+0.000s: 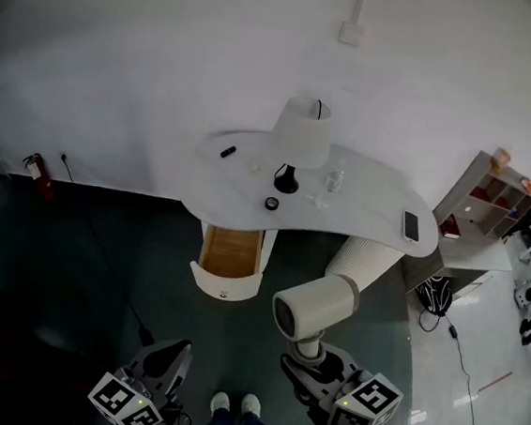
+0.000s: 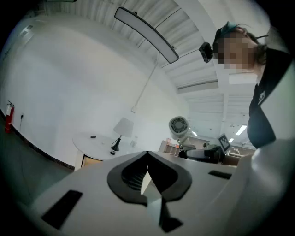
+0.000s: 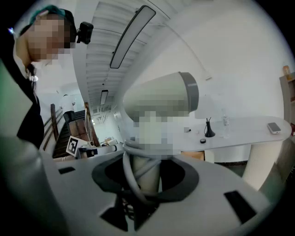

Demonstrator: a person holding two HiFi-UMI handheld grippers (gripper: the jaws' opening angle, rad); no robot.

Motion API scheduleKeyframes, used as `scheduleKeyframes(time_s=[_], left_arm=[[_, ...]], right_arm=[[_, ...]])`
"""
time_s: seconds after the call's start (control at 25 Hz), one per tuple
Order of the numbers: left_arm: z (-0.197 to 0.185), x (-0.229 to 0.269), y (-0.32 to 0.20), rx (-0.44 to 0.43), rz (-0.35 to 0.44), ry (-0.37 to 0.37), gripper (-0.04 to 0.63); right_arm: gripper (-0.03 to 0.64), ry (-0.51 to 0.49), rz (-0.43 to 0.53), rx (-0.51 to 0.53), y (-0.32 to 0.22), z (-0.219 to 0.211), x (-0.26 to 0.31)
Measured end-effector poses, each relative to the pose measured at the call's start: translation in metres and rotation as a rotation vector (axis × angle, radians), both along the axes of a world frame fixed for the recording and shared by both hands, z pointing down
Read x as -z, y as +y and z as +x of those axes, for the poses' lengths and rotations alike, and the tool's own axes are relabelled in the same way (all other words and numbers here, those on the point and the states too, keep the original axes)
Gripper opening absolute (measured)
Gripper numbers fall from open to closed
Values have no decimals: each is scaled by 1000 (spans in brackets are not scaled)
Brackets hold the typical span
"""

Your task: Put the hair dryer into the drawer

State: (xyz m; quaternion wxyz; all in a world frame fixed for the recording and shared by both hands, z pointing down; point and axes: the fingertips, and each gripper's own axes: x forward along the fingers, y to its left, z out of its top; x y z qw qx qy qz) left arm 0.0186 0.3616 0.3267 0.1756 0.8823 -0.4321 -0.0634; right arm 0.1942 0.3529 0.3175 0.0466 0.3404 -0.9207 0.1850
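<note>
A cream hair dryer (image 1: 317, 305) stands upright in my right gripper (image 1: 313, 353), with its barrel pointing toward the table. In the right gripper view the jaws are shut on the hair dryer's handle (image 3: 146, 177), and its grey cord loops around that handle. The drawer (image 1: 226, 282) under the white table (image 1: 358, 228) is pulled out, and its wooden bottom is bare. It lies ahead and to the left of the hair dryer. My left gripper (image 1: 171, 357) hangs low at the left; its jaws meet with nothing between them (image 2: 147, 179). From there the hair dryer (image 2: 179, 126) shows at right.
On the table stand a white lamp (image 1: 302, 135), a clear bottle (image 1: 335, 179), a small black disc (image 1: 271, 203), a phone (image 1: 411, 226) and a small dark item (image 1: 228, 151). A shelf unit (image 1: 486, 197) and a bag (image 1: 438, 293) are at right. A fire extinguisher (image 1: 34, 168) is by the left wall.
</note>
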Motion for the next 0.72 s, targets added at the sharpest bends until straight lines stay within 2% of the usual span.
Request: scheduleKeyframes(time_s=[0.36, 0.52, 0.72], left_arm=[[22, -2, -3, -32, -6, -2, 15], [24, -2, -6, -28, -14, -5, 15], [27, -6, -8, -6, -31, -10, 15]], right_arm=[[183, 24, -22, 15, -6, 8, -8], [183, -15, -69, 25, -7, 8, -9], [183, 10, -85, 39, -15, 14, -16]])
